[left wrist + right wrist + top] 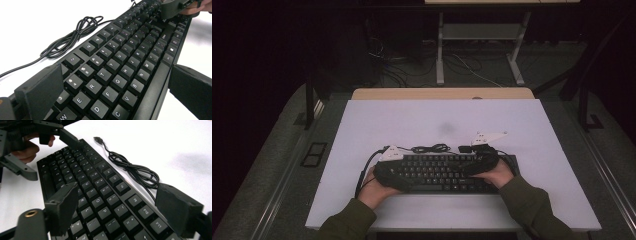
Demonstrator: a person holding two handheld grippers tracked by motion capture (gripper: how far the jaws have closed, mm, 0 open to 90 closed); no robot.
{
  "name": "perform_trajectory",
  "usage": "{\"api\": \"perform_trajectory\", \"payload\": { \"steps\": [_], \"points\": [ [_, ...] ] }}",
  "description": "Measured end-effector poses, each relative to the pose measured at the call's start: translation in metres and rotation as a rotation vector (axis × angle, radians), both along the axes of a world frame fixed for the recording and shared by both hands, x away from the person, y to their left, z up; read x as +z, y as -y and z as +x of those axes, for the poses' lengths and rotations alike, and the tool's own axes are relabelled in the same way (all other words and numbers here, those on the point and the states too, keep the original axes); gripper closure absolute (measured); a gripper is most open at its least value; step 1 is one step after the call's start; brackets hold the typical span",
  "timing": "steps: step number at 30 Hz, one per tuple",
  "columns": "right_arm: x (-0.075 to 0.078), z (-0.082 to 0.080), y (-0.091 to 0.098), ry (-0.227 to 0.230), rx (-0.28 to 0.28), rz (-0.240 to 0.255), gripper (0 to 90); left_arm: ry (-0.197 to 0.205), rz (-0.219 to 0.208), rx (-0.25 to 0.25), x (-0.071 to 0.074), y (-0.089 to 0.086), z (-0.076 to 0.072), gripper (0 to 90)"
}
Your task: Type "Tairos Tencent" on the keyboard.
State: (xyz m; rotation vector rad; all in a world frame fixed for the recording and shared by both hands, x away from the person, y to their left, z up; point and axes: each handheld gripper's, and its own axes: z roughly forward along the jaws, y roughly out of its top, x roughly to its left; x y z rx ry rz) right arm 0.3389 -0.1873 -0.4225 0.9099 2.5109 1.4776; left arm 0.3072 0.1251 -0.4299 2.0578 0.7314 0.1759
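Observation:
A black keyboard lies flat on the white table, near its front edge. My left gripper straddles the keyboard's left end. In the left gripper view my left gripper is open: one jaw stands at the far edge, and the other stands off the near edge with a gap. My right gripper straddles the right end. In the right gripper view the jaws of my right gripper stand wide at both long edges, and I cannot tell whether they press. The keyboard's black cable lies coiled behind it.
The cable's USB plug rests loose on the table beyond the keyboard. A faint grey smudge marks the table's middle. A wooden strip borders the far edge. Beyond it stand desk legs and floor cables.

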Motion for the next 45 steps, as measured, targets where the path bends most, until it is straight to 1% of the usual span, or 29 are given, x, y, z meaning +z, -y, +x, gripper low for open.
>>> {"api": "perform_trajectory", "payload": {
  "steps": [2,4,10,12,17,20,21,23,26,29,33,37,40,45],
  "points": [
    [0.0,-0.001,0.002,0.0,0.0,0.002,22.4,0.006,-0.005,0.001,0.0,0.0,0.0,0.0],
    [0.0,-0.003,0.004,-0.002,0.004,0.0,27.2,0.001,-0.006,-0.002,0.0,0.0,0.001,0.0],
    [0.002,-0.01,0.01,-0.006,0.022,-0.01,49.9,-0.002,-0.009,-0.003,-0.002,0.001,0.002,0.0],
    [0.002,-0.013,0.012,-0.009,0.028,-0.012,55.9,-0.005,-0.008,-0.006,-0.003,0.001,0.003,0.0],
    [0.0,-0.019,0.015,-0.007,0.06,-0.041,70.1,-0.01,-0.012,-0.011,-0.003,0.002,0.003,0.5],
    [-0.001,-0.023,0.016,-0.011,0.079,-0.059,77.3,-0.013,-0.009,-0.013,-0.004,0.002,0.004,1.3],
    [-0.001,-0.024,0.017,-0.004,0.087,-0.067,79.2,-0.015,-0.014,-0.01,-0.004,0.003,0.004,1.7],
    [-0.002,-0.026,0.018,-0.01,0.093,-0.076,82.3,-0.019,-0.015,-0.008,-0.004,0.003,0.004,3.1],
    [-0.003,-0.029,0.019,-0.009,0.107,-0.098,87.6,-0.014,-0.004,-0.014,-0.004,0.003,0.005,4.0],
    [-0.005,-0.031,0.019,-0.011,0.127,-0.118,89.1,-0.018,-0.008,-0.01,-0.004,0.004,0.005,4.8],
    [-0.008,-0.033,0.018,-0.018,0.143,-0.149,89.2,-0.016,0.001,-0.016,-0.003,0.005,0.006,6.3],
    [-0.01,-0.033,0.016,-0.021,0.152,-0.175,89.2,-0.016,0.004,-0.015,-0.002,0.007,0.006,10.3],
    [-0.011,-0.032,0.015,-0.022,0.153,-0.184,89.2,-0.017,0.001,-0.008,-0.002,0.007,0.007,13.8],
    [-0.012,-0.033,0.014,-0.028,0.16,-0.194,89.2,-0.017,0.0,0.001,-0.001,0.006,0.01,15.3]
  ]
}}
